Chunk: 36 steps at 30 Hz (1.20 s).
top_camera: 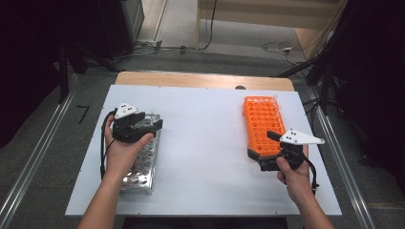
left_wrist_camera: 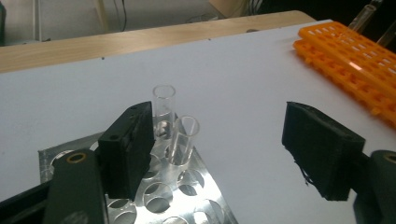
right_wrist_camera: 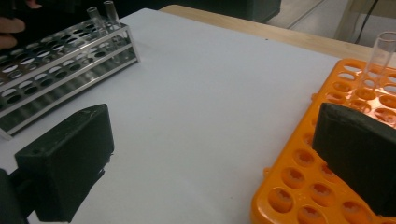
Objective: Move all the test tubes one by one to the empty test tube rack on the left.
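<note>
Orange plastic marks the tube rack point(top_camera: 262, 126) at the right of the high view, lying on the white tabletop point(top_camera: 205, 143). My right gripper point(top_camera: 272, 151) sits at that rack's near end, at lower right of centre. In the right gripper view its black jaws stand wide apart with nothing between them; the right-hand jaw overhangs the orange holes, the left one hangs over bare white board. One clear glass tube point(right_wrist_camera: 377, 63) stands upright in the orange rack at the upper right of that view.

My left gripper point(top_camera: 155, 125) is at the left of the high view, over the far end of the metal rack point(top_camera: 141, 164), my left hand point(top_camera: 122, 148) wrapped around it. In the left gripper view its jaws are spread as well, gripping nothing. Two clear tubes point(left_wrist_camera: 173, 126) stand in the metal rack's corner holes just beside the left-hand jaw; whether the jaw touches them I cannot tell. The other jaw is well apart from them, over open table.

A wooden table edge point(top_camera: 205, 80) runs along the top of the white board, with grey floor and cables point(top_camera: 282, 46) beyond it.
</note>
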{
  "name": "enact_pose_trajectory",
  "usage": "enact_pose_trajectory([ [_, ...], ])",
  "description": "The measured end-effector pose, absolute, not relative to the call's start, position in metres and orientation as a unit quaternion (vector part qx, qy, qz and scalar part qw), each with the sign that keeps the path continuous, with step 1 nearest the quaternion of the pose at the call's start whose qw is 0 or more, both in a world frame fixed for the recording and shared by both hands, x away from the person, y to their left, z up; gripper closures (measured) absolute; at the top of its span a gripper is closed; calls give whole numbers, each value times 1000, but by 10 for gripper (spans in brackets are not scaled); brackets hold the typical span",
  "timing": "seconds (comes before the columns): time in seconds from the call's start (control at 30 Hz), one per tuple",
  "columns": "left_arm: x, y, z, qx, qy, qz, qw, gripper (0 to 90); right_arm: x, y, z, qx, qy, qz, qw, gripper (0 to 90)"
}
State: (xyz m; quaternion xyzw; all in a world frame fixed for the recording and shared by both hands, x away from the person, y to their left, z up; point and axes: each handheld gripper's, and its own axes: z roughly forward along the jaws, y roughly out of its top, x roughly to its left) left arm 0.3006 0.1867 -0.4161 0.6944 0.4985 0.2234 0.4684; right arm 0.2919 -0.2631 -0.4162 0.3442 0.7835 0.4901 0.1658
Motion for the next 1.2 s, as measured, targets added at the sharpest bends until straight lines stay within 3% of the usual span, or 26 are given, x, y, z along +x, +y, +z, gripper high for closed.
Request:
enact_pose_trajectory([
  [0.4,279,179,-413,693,470,194,511,6,314,-282,-422,384,765,486,174,0],
  [0.87,262,165,-413,700,434,173,540,0,349,-305,-418,412,758,472,182,0],
  [1.2,255,154,-413,706,418,167,547,0,376,-319,-427,458,744,445,198,228],
])
